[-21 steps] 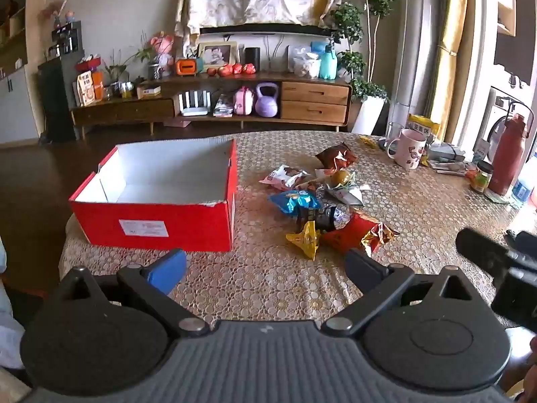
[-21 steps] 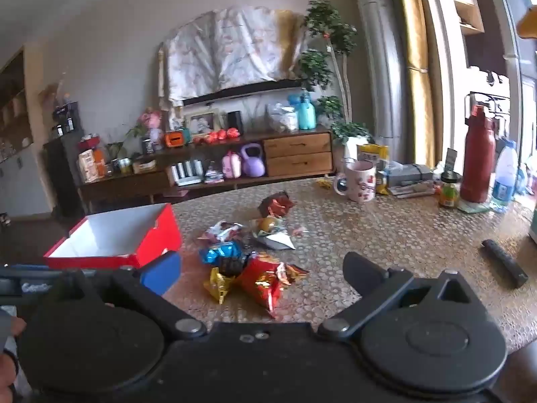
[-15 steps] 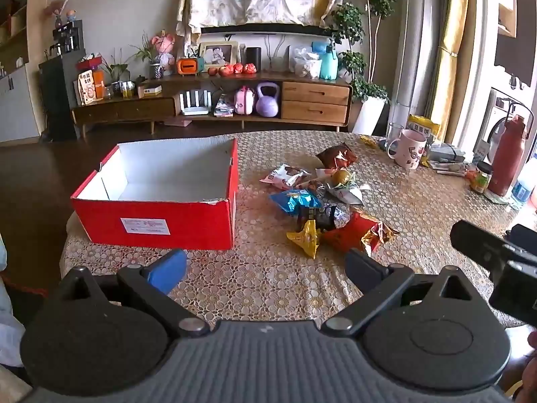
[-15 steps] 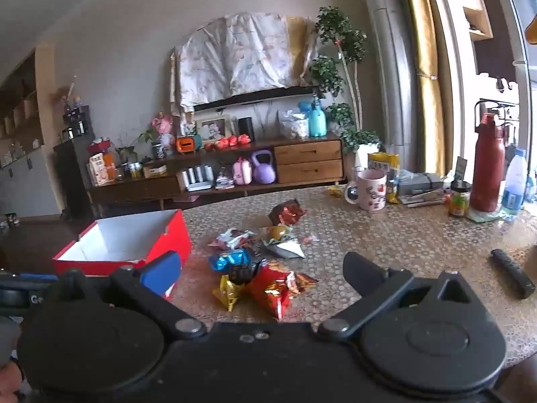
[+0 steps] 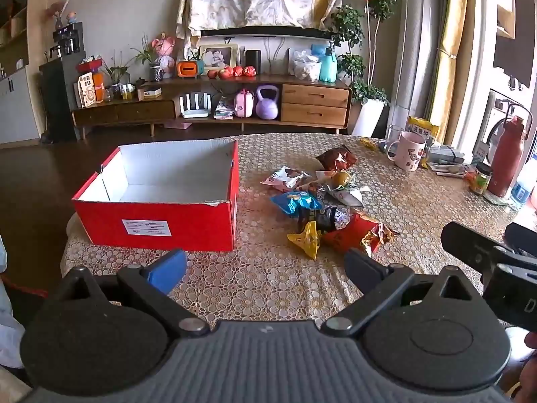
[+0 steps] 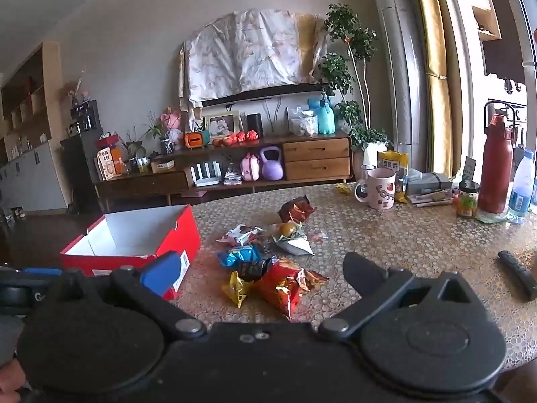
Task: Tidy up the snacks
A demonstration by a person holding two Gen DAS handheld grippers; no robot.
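Right claw (image 6: pixel 261 268) now higher, tilted up from the snacks (image 6: pixel 268 262).

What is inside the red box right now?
Nothing visible: the red box shows only bare white walls and floor, and all snack packets lie on the table beside it. Its near wall hides the nearest strip of floor.

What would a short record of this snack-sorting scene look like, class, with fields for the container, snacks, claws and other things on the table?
container: red box, open, nothing visible inside, on the table's left part
snacks: pile of packets right of the box, none in it
left claw: open, holding nothing, short of the packets
right claw: open, holding nothing
other things: pink mug, red bottle, small jar, remote
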